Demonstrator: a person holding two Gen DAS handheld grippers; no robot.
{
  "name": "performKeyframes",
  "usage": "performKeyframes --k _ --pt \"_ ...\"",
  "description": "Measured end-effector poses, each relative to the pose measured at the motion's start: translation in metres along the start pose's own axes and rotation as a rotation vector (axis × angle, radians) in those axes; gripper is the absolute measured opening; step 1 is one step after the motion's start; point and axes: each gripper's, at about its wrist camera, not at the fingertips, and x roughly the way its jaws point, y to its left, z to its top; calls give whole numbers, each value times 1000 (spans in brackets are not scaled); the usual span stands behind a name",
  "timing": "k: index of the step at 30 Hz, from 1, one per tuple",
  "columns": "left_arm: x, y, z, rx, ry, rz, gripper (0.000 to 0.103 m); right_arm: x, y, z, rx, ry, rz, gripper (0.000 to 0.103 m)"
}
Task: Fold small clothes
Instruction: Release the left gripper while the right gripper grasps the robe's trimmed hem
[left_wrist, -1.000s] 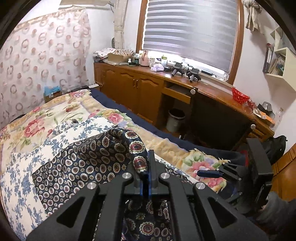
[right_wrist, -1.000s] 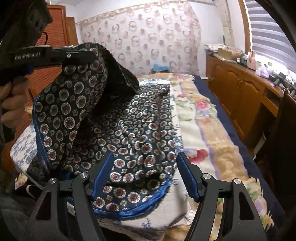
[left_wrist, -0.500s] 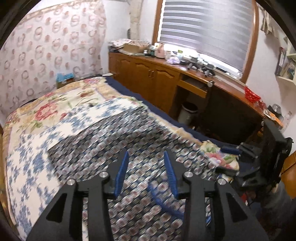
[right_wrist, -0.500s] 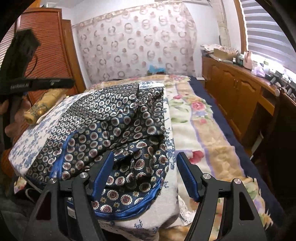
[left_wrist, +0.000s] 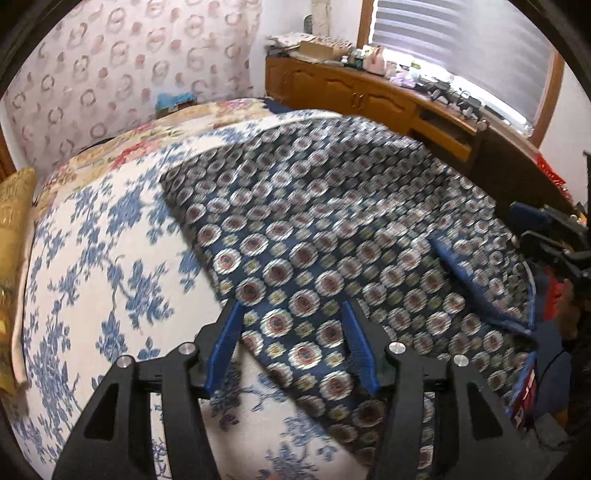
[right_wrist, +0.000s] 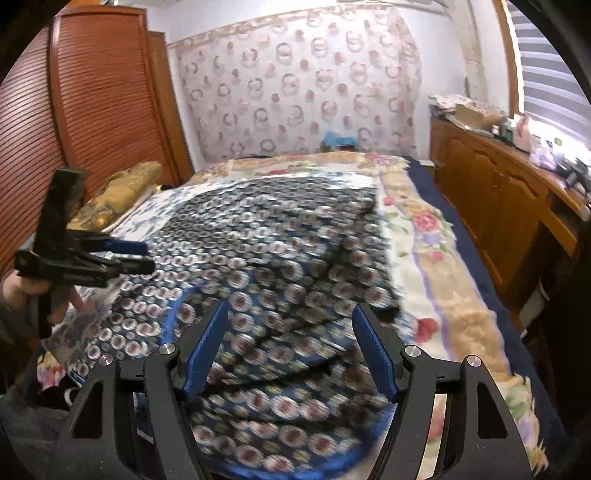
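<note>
A dark navy garment (left_wrist: 332, 229) with round medallions and a blue trim lies spread on the bed, over a white cloth with blue flowers (left_wrist: 103, 266). My left gripper (left_wrist: 291, 325) hovers over the garment's near left edge. Its jaws are opening, and the fabric lies under the gap with the pads off it. In the right wrist view the garment (right_wrist: 280, 236) is folded over itself, bunched near my right gripper (right_wrist: 291, 336), which stands open above the folds. The left gripper (right_wrist: 125, 254) shows at the left with a hand on it. The right gripper (left_wrist: 543, 225) shows at the right edge.
A floral blanket (right_wrist: 424, 229) covers the bed. Wooden cabinets (right_wrist: 491, 192) with clutter on top run along the right under a window. A brown slatted wardrobe (right_wrist: 74, 122) stands at the left, and a golden pillow (right_wrist: 118, 192) lies beside it.
The left gripper was shut on a raised corner of the garment. It has let go, opened and sunk toward the bed, and the fabric now lies flat. The right gripper stayed open.
</note>
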Motion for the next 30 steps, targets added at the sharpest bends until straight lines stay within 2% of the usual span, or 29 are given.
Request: performKeyframes --k 3,9,15,18,19,20,21,23,26,30 --pt "6 2 -6 -1 12 2 55 12 19 7 -36 10 26 72" --pt "6 -3 -15 34 -33 23 57 39 52 17 -97 59 73 71" --pt "6 -2 -13 38 -33 20 60 65 65 15 -121 120 63 60" --pt "7 -2 -12 45 -29 13 65 78 65 10 -130 148 33 53" --pt "7 -2 -13 48 -28 9 67 80 63 8 -131 156 30 47" --pt "7 -4 -12 51 -27 10 67 81 61 6 -129 162 30 35" --pt "7 -5 -13 54 -26 12 68 82 60 4 -125 163 32 29" --pt "7 -5 -12 57 -25 13 69 76 54 -1 -120 150 52 9" --pt "8 -6 -12 57 -25 11 70 60 43 -6 -90 120 48 4" --pt "8 -7 -11 60 -24 13 70 25 19 -18 -29 58 9 3"
